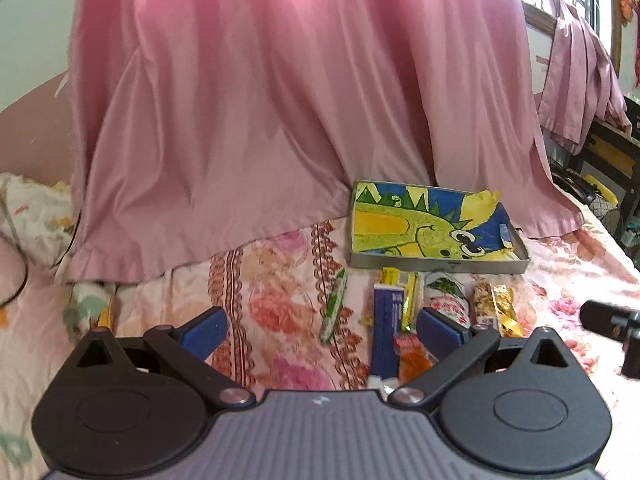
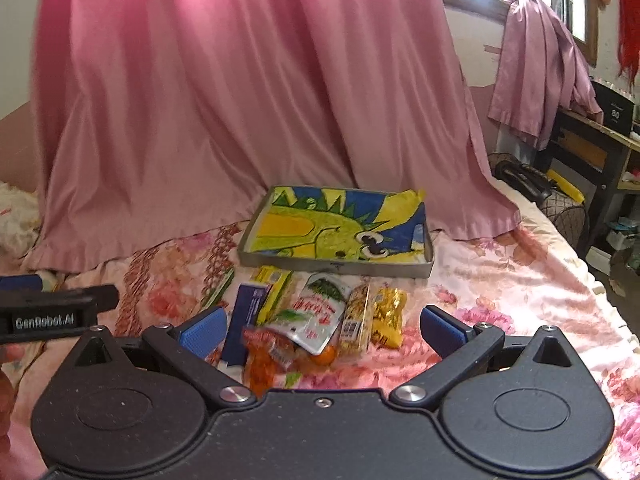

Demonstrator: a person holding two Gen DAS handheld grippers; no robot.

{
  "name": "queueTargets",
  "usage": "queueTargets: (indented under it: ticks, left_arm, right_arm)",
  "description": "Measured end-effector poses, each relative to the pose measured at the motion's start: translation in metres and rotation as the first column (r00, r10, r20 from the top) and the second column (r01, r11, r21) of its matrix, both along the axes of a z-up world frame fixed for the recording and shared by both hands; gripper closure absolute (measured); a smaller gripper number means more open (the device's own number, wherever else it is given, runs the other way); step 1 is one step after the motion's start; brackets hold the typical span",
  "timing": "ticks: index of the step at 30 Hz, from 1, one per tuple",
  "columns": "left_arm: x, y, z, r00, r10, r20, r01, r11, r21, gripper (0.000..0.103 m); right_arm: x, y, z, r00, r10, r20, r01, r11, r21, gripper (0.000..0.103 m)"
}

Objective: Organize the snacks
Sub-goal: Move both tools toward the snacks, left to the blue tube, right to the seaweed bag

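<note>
Hanging at twelve o'clock, a pink curtain (image 2: 224,112) drapes onto the floral bedspread (image 2: 500,288). Below it sits the shallow grey tray (image 2: 336,270), lined with a cartoon picture and holding no snacks. Just nearer, touching one another, lie the snacks: a blue box (image 2: 246,316), a white pouch (image 2: 320,312), a nut bar (image 2: 356,320), a gold packet (image 2: 388,316) and an orange packet (image 2: 260,364); a green stick (image 1: 334,304) lies apart at nine o'clock. Both tongs, the left gripper (image 1: 320,332) and right gripper (image 2: 322,330), gape wide, empty. Sorting looks not yet begun; next, one gripper must pinch a single packet cleanly.
</note>
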State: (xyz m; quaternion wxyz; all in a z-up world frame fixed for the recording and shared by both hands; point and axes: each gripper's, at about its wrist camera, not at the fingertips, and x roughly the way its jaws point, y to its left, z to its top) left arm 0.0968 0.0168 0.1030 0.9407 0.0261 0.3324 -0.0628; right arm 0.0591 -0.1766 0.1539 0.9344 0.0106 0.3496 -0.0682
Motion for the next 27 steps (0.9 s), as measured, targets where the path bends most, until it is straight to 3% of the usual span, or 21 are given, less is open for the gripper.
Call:
queueTargets:
  ticks: [7,11,20,27]
  left_arm:
    - [0.06,-0.001,-0.017,0.997,-0.072,0.014,0.071,0.996,0.05,0.0]
    - [0.088,0.005,-0.037,0.996,-0.084,0.03,0.083,0.996,0.033,0.0]
    - [0.142,0.013,-0.084,0.997,-0.075,-0.012,0.075,0.997,0.01,0.0]
    - [0.178,0.019,-0.129,0.996,-0.051,-0.069,0.049,0.998,-0.033,0.0]
  right_arm:
    - [0.055,0.0,-0.01,0.999,-0.043,-0.027,0.041,0.997,-0.071,0.001]
    - [0.093,-0.001,-0.021,0.998,-0.03,-0.05,0.024,0.994,-0.103,0.001]
    - [0.178,0.015,-0.076,0.989,0.063,-0.131,-0.081,0.987,-0.141,0.001]
    - [0.218,0.03,-0.112,0.973,0.147,-0.178,-0.177,0.971,-0.163,0.001]
